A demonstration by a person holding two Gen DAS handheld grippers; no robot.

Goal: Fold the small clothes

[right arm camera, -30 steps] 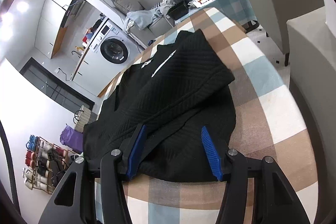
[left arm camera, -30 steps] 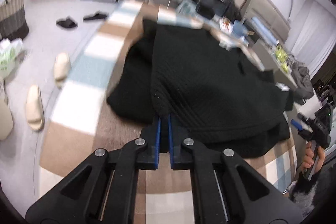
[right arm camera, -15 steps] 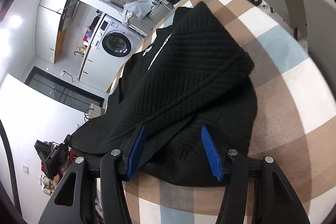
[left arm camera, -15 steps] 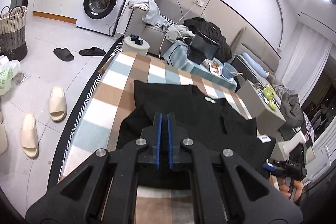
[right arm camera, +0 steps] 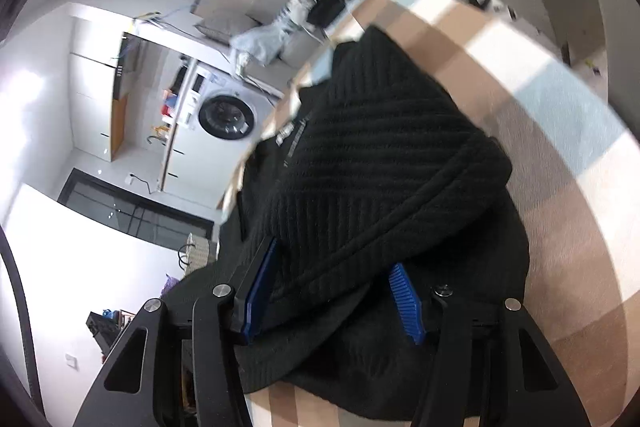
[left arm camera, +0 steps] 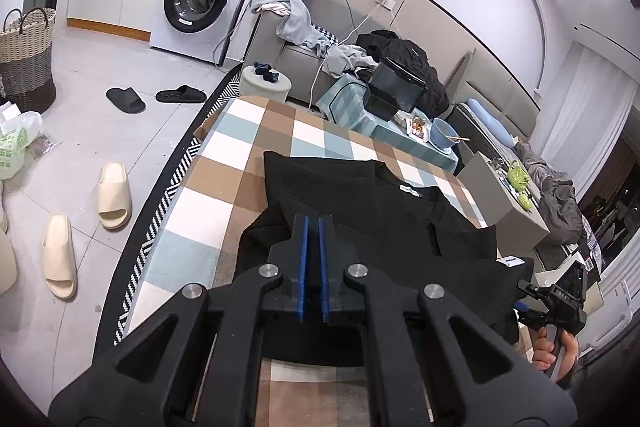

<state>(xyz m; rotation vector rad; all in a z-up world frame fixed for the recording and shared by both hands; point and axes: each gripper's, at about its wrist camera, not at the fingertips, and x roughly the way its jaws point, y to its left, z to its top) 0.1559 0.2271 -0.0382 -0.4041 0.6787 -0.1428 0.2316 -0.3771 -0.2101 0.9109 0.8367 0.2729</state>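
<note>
Left hand-held gripper [left arm camera: 313, 233] is clenched empty above the sweater [left arm camera: 400, 223]; right hand-held gripper [right arm camera: 334, 279] is parted, a sweater fold bunched between its fingers.

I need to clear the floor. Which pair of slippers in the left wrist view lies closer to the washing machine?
The black pair: it lies on the tiles just in front of the washing machine. The cream pair lies further off, beside the striped rug edge.

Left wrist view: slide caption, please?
Shut left hand-held gripper above a black sweater on a checked tablecloth.
</note>
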